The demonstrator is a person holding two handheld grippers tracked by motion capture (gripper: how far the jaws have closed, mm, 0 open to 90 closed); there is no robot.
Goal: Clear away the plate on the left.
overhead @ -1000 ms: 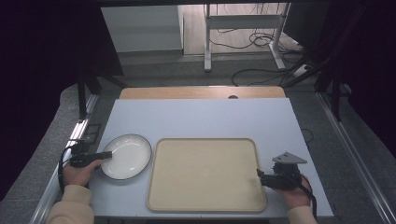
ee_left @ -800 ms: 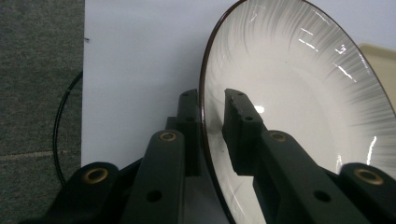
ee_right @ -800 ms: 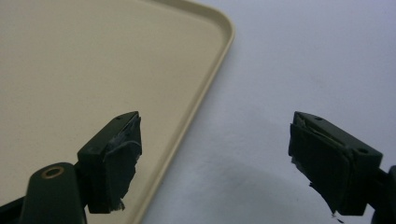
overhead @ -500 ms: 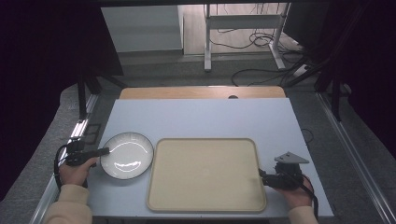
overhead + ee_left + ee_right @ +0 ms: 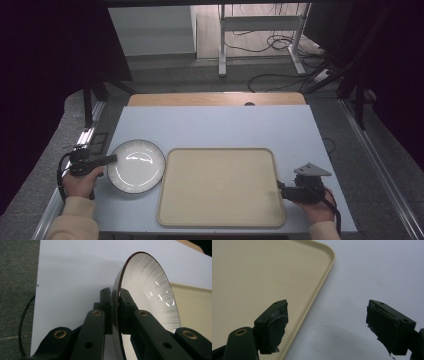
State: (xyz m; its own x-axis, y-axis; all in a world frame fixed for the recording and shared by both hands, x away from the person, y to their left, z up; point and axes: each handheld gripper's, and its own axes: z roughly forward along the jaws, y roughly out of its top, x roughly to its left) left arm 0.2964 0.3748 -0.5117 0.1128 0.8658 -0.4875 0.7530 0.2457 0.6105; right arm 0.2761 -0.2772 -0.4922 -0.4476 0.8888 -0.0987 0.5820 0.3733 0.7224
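Pale blue-white, the surface carries a white plate with a dark rim at its left and a beige tray just beside it to the right. At the plate's left edge, the left gripper has its fingers pinching the rim, one pad on each face of the plate, having just closed on it. By the tray's right edge, the right gripper hovers with its fingers spread wide, one above the tray's border, the other above bare surface
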